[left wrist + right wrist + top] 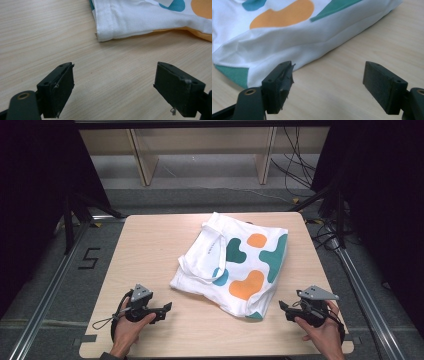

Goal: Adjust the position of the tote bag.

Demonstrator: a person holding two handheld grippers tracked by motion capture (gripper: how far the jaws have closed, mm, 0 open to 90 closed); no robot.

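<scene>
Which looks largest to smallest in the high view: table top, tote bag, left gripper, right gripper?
1. Table top
2. Tote bag, well inside the table's edges
3. Left gripper and right gripper: they look alike in size, so they are not ranked against each other.

Two black jaws of the right tool [328,85] are seen rising from the bottom edge, set wide apart with nothing between them — only bare light wood of the bench [352,70] is framed in the gap. A white cloth bag [294,37] is laid flat across the upper left, printed with an orange blob, a teal patch at the top edge, a green band toward the upper right and a green corner at the lower left. Its folded edge is seen just behind the tip of the left-hand jaw — whether the two touch cannot be told — while the other jaw stands well clear of it over bare wood.
</scene>
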